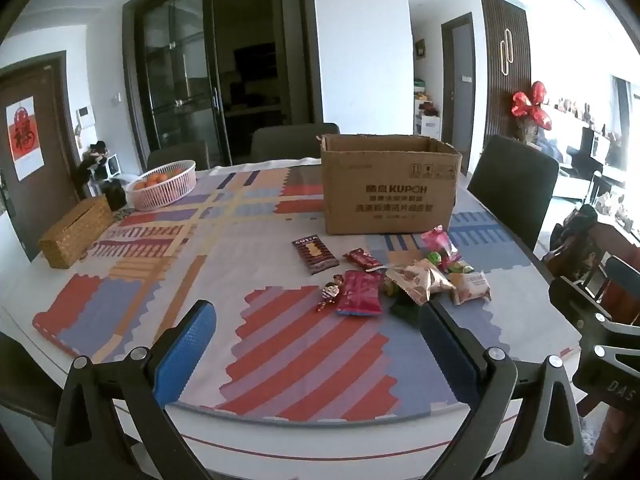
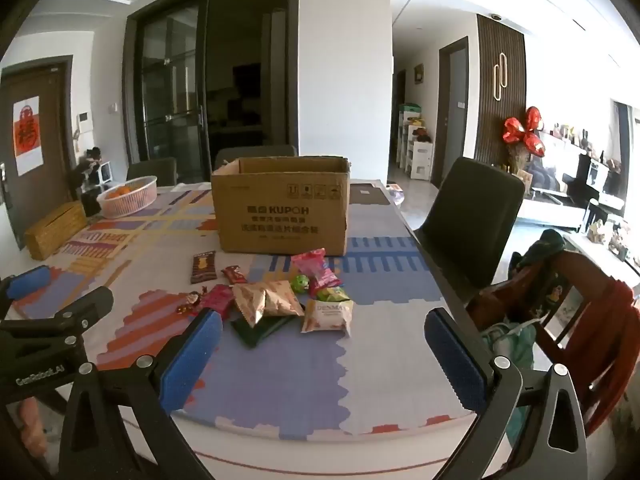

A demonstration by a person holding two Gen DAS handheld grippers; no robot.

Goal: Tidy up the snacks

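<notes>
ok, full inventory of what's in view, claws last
cardboard box: 1, brown, open top, mid-table behind the snacks
snack packets: about ten, mixed pink, red, gold, green, dark brown, loose pile in front of the box
basket: 1, pink-white, holds oranges, far left
woven box: 1, tan, left edge
tablecloth: 1, red, blue, yellow patches
chairs: several, dark, around the table
left claw: blue pads, open, empty
right claw: blue pads, open, empty

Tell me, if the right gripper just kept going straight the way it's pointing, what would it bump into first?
Probably the bare tablecloth: the open right gripper tilts down at it, just short of the snack pile. Depth is hard to judge.
</notes>
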